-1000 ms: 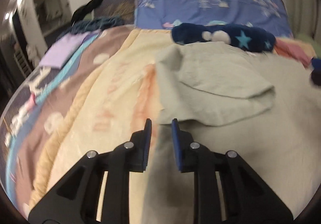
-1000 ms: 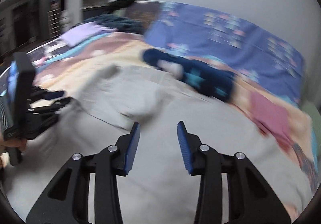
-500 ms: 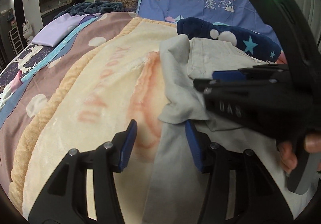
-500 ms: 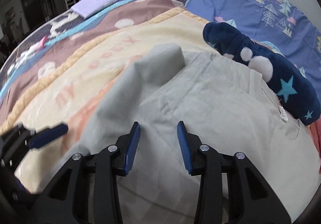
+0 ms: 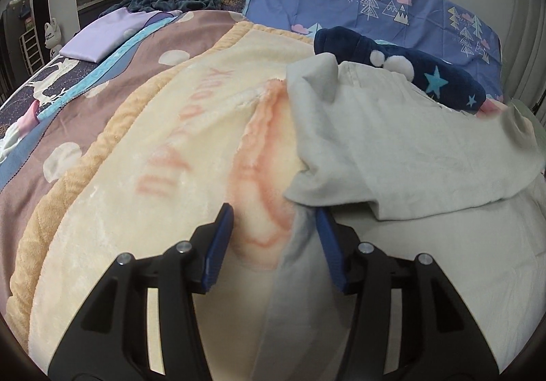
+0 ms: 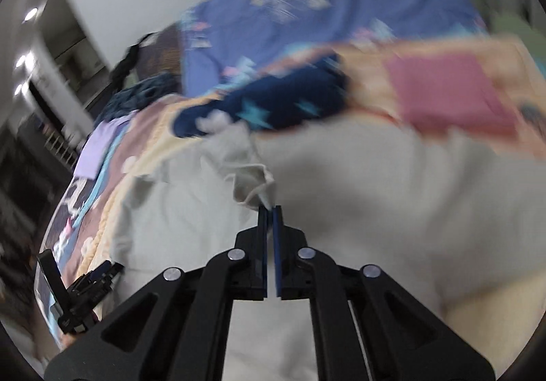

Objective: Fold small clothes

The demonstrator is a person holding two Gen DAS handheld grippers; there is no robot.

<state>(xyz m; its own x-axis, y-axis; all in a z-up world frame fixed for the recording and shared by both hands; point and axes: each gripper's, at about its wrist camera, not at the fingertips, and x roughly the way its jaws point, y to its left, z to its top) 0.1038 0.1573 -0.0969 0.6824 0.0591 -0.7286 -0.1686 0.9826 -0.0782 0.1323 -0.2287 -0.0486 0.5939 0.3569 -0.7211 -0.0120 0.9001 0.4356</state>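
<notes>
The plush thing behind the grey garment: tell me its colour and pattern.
Dark navy plush with light blue stars and white pompoms; it shows best in the left wrist view.

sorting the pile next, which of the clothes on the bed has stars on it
The dark navy fleece garment, lying along the far edge of the pale grey garment. It carries light blue stars and white pompoms; the grey one and the folded lilac piece are plain.
</notes>
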